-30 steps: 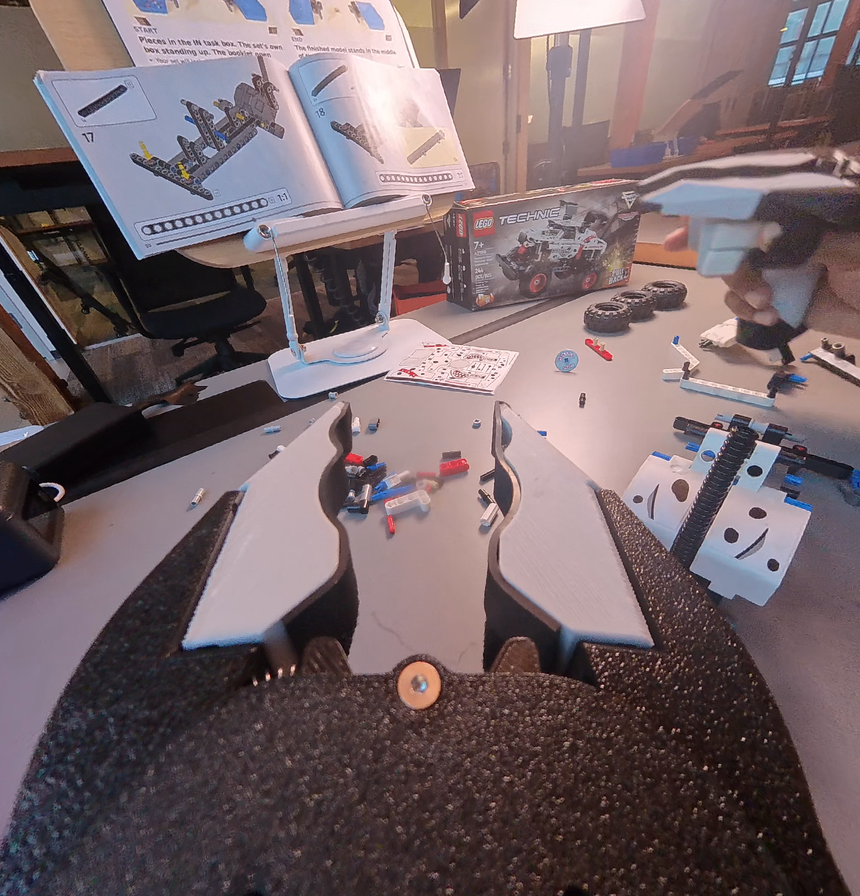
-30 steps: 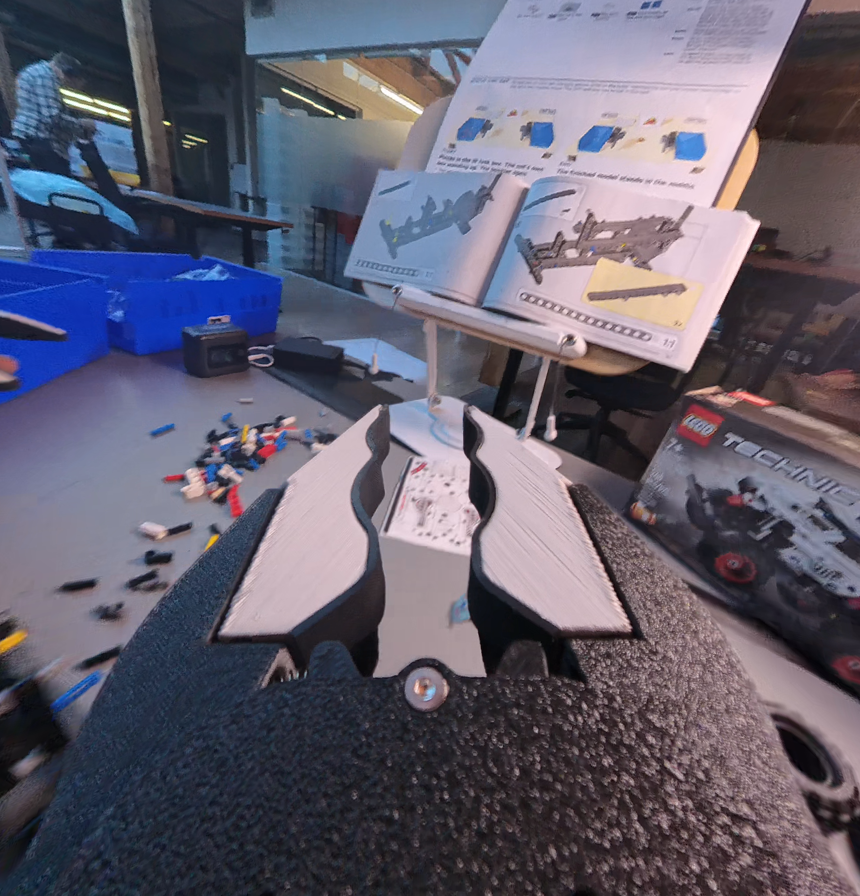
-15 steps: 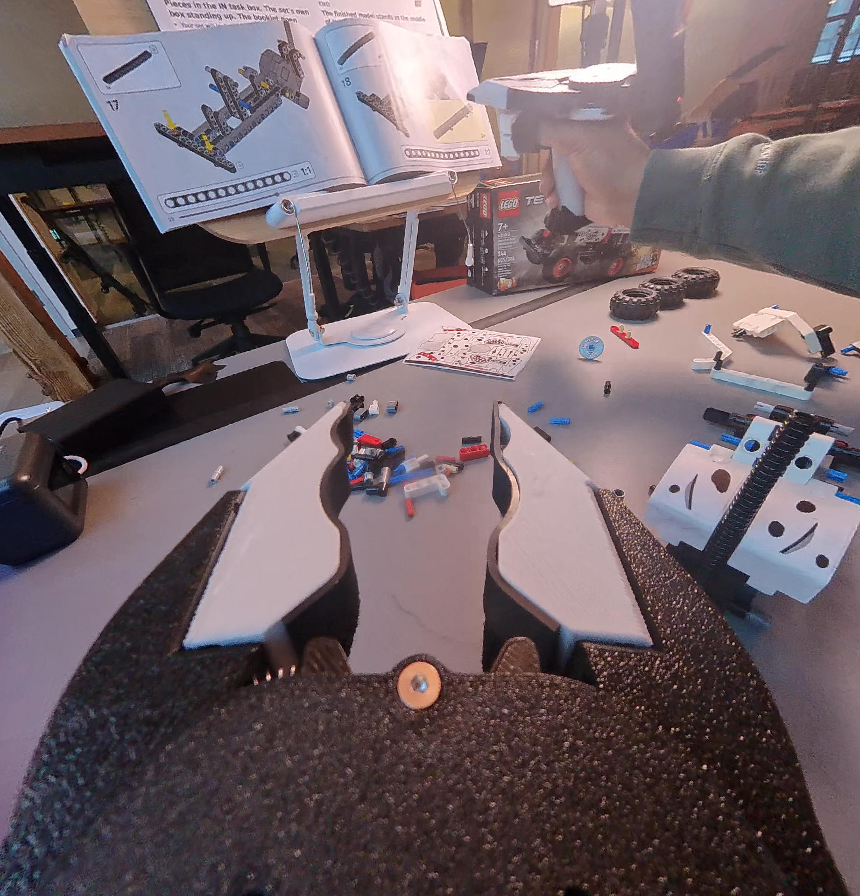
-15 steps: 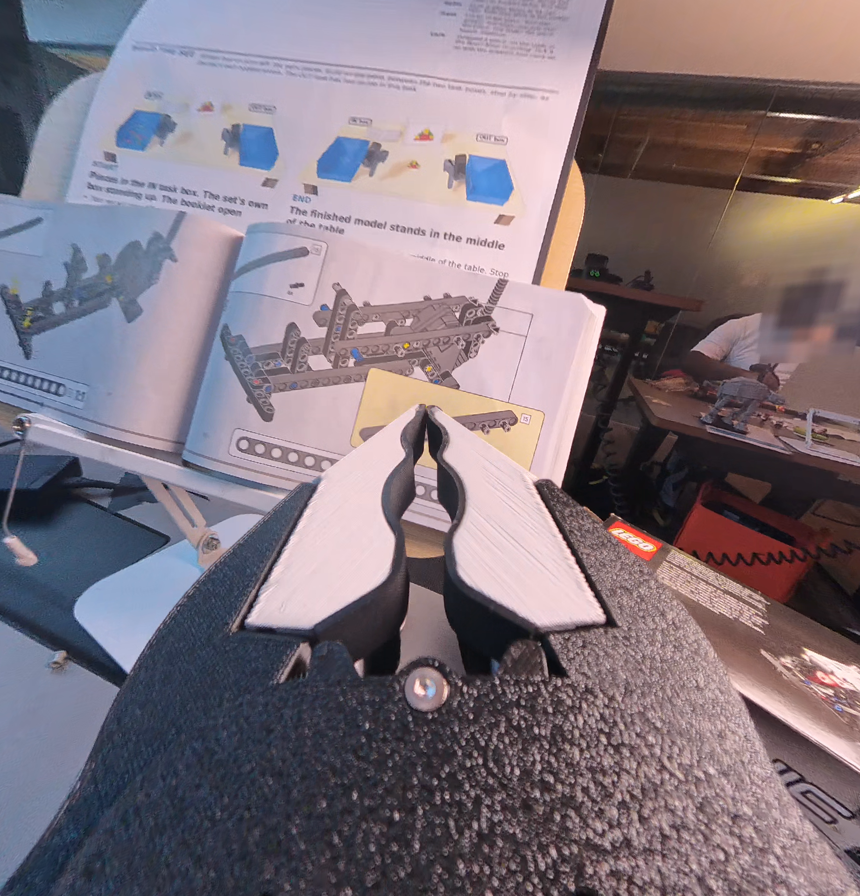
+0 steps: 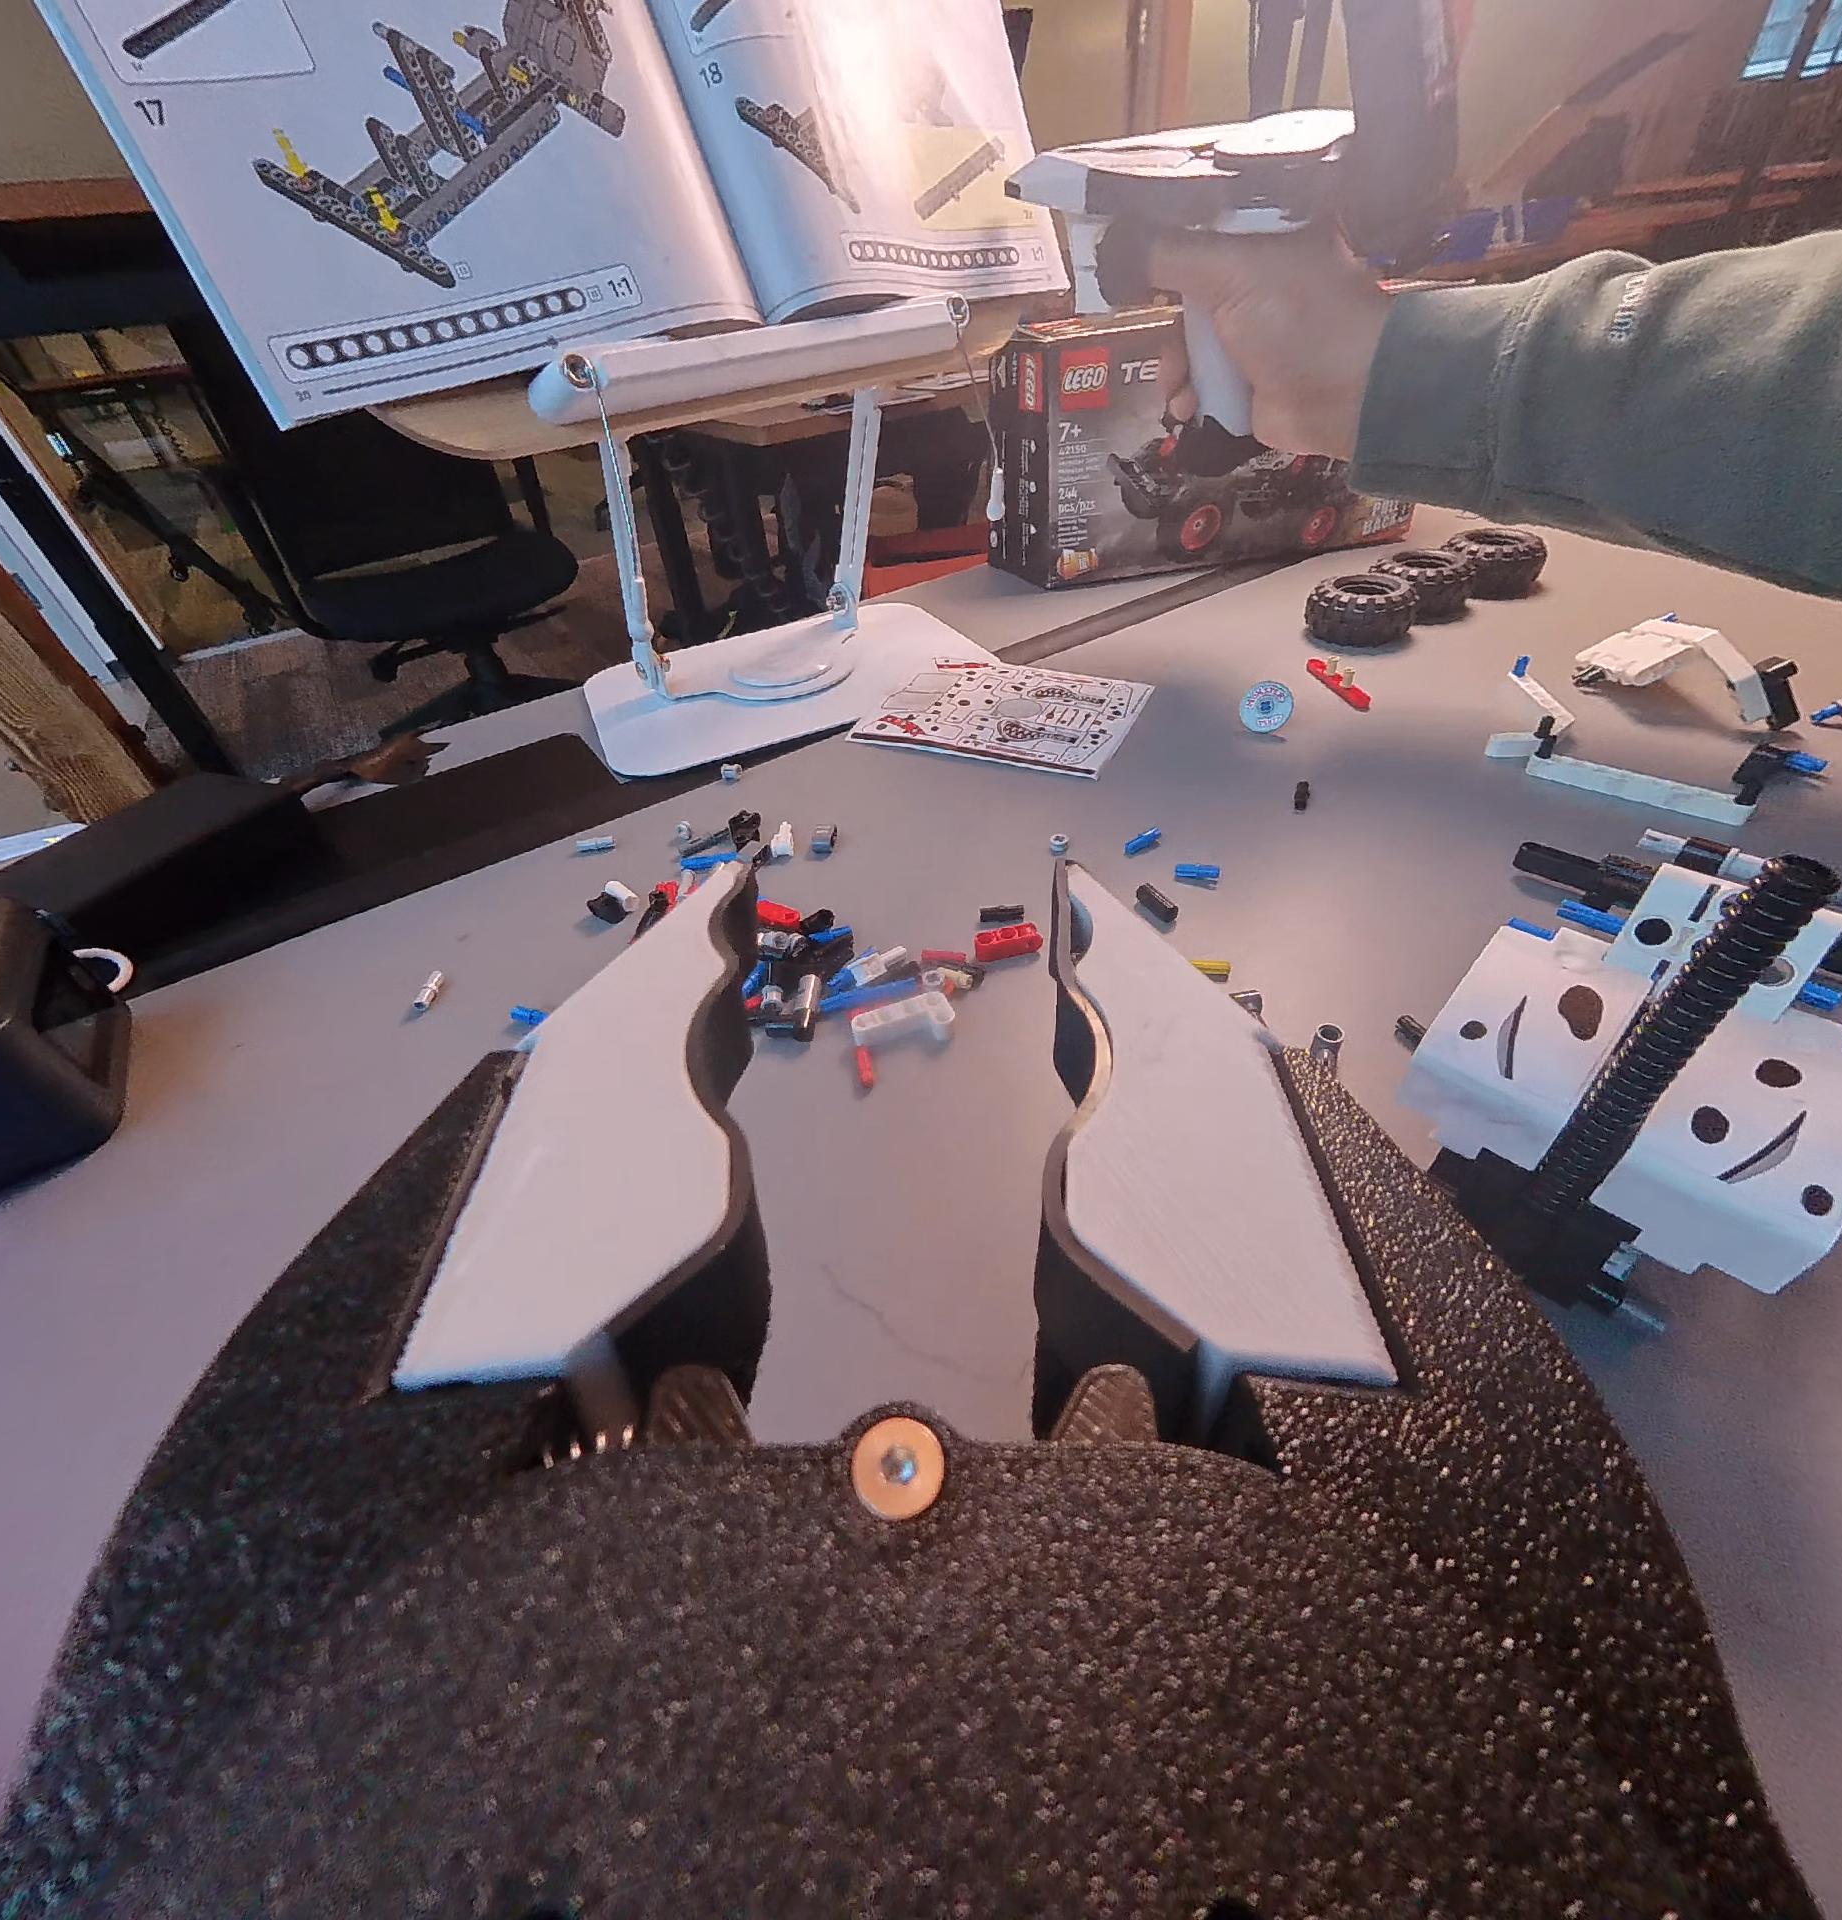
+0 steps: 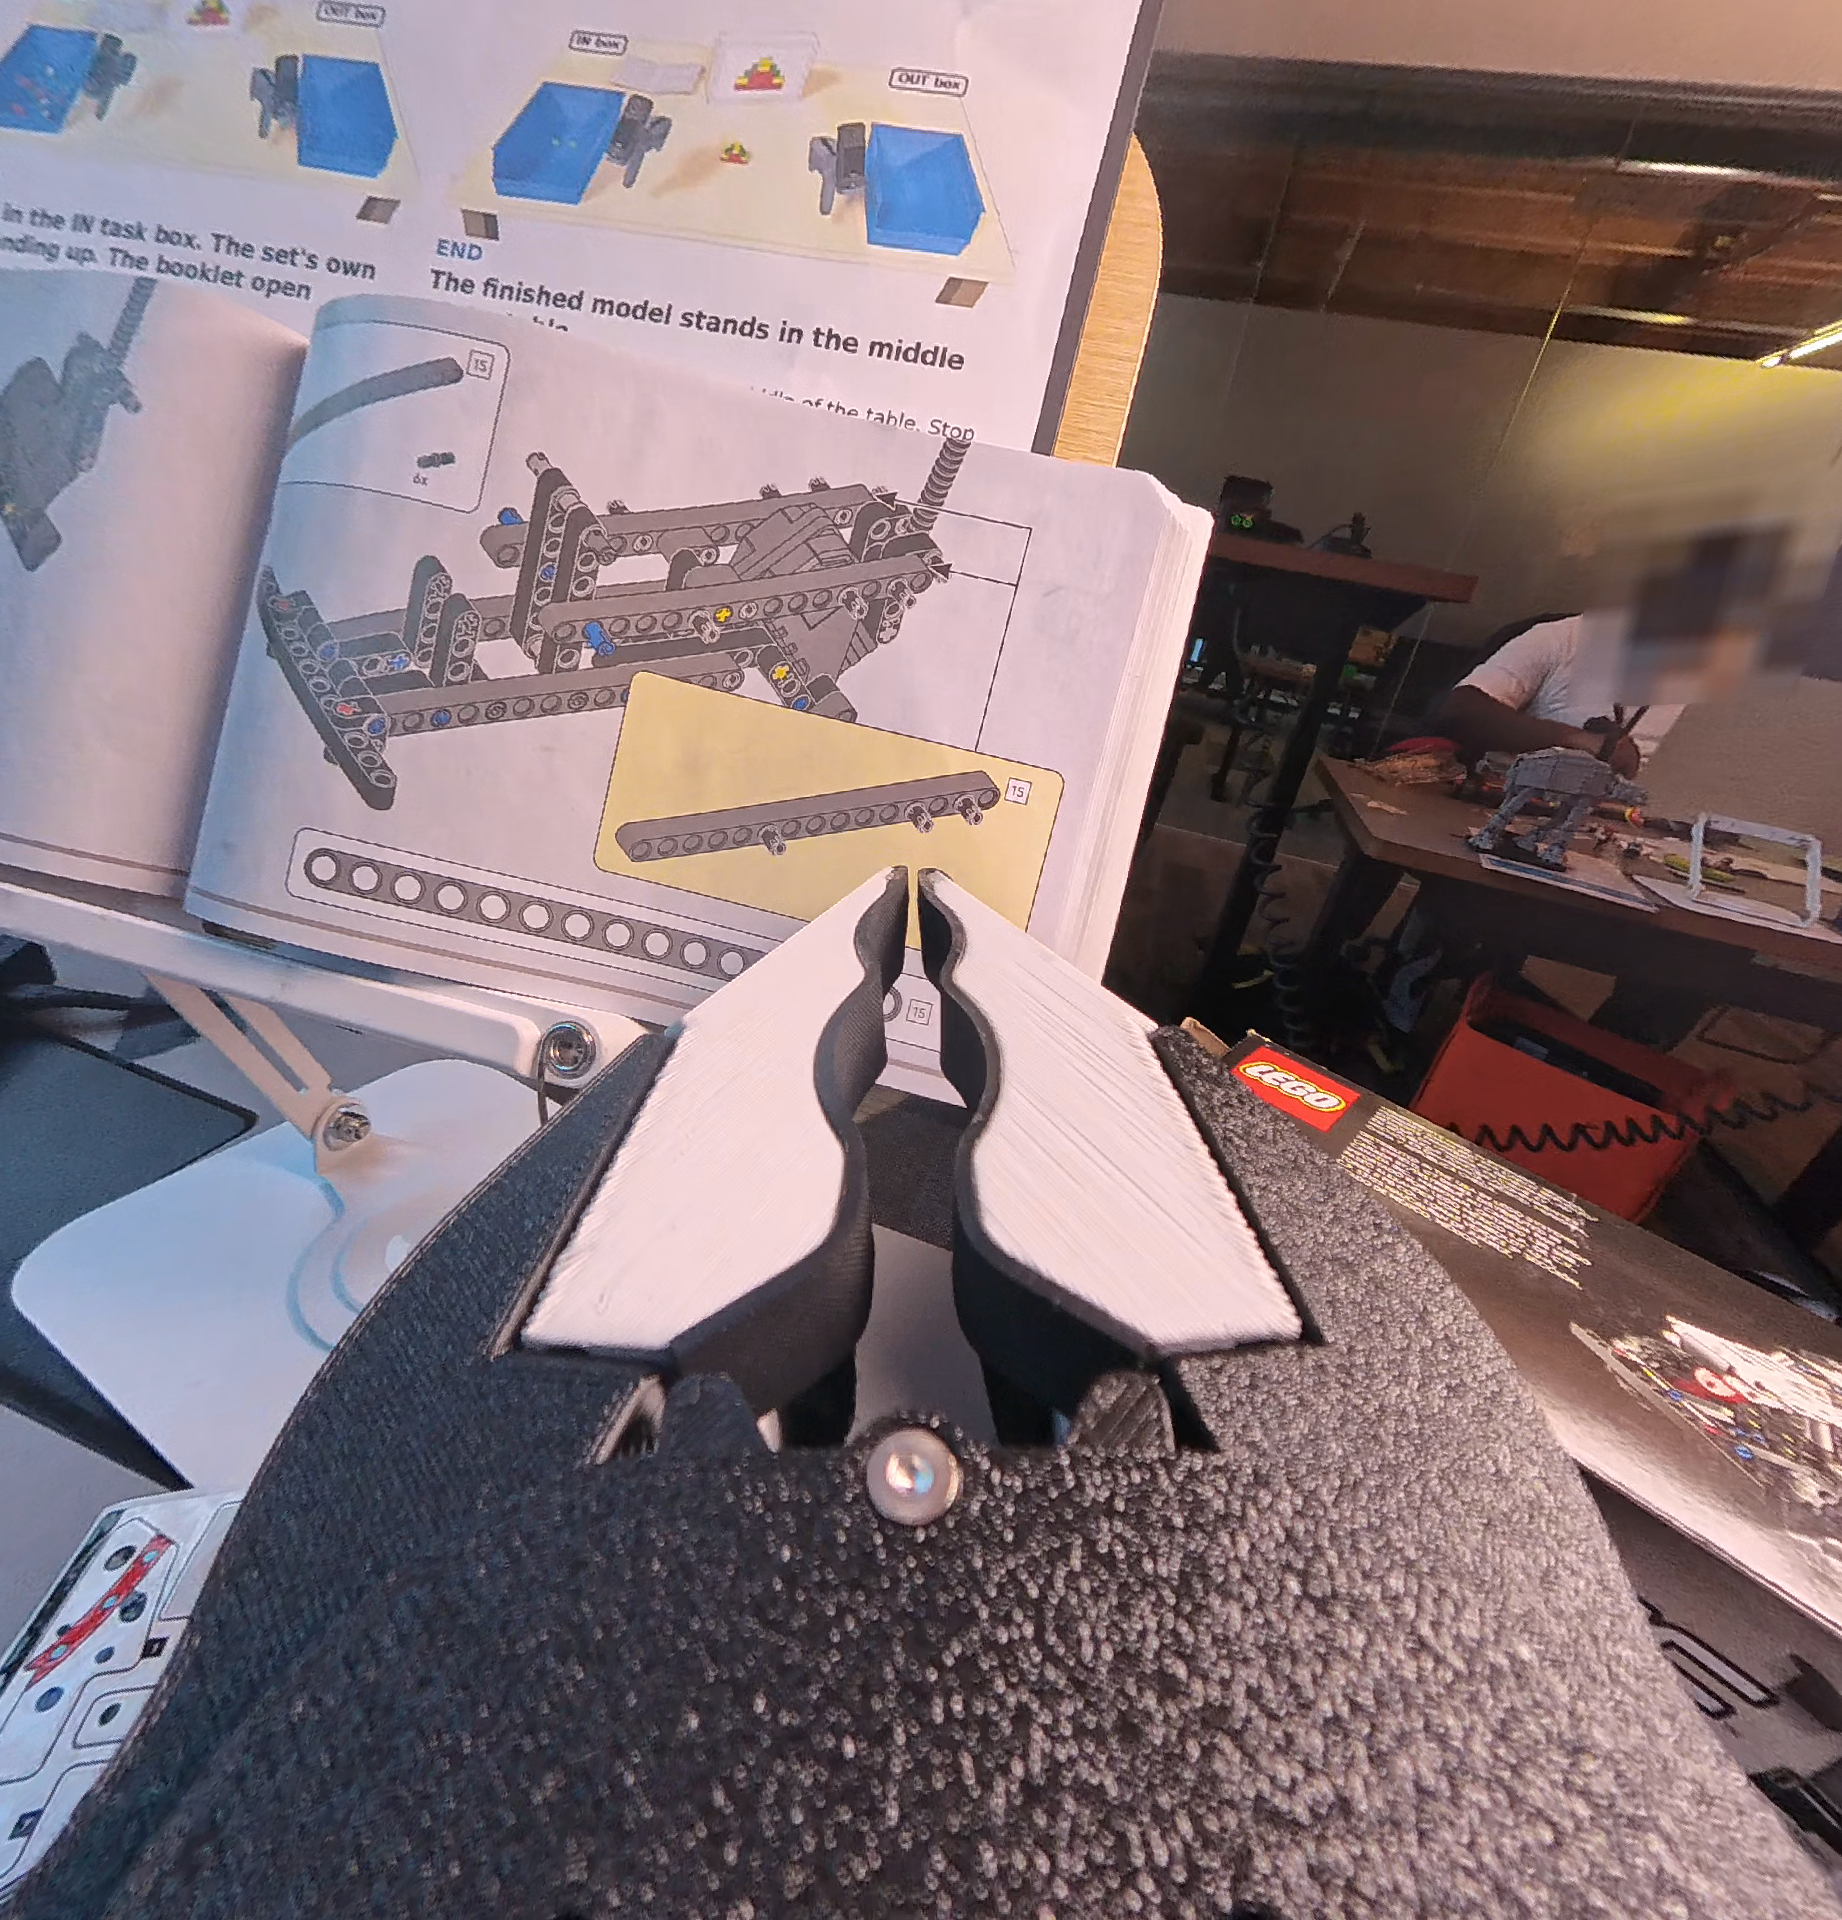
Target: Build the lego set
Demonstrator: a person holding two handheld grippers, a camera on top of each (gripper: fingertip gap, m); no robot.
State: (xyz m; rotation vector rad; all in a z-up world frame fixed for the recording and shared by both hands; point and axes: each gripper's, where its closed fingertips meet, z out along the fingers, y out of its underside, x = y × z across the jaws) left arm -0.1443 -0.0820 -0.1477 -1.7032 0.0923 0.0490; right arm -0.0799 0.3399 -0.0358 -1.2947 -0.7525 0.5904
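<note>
My left gripper (image 5: 901, 878) is open and empty, held low over the grey table (image 5: 273, 1143), its tips just short of a pile of small red, blue, black and white Lego pieces (image 5: 855, 966). A white part-built body with a black spring rod (image 5: 1623, 1091) lies to its right. The open instruction booklet (image 5: 481, 156) stands on a white stand. My right gripper (image 6: 912, 881) is shut, with its tips at the lower right corner of the booklet's right page (image 6: 636, 623). I cannot tell whether it pinches the page. It also shows in the left wrist view (image 5: 1021, 187).
The Lego box (image 5: 1156, 457) stands behind three black tyres (image 5: 1416, 592). A sticker sheet (image 5: 1000, 707) lies by the stand's base (image 5: 751, 675). White panel pieces (image 5: 1644, 769) lie far right. A black box (image 5: 23, 1039) sits at the left. A person sits at a far table (image 6: 1571, 675). About 45 cm separates my left fingertips from my right.
My right gripper rose from the table to the booklet's right page and closed its fingers. My left gripper stayed open and shifted only slightly towards the pile.
</note>
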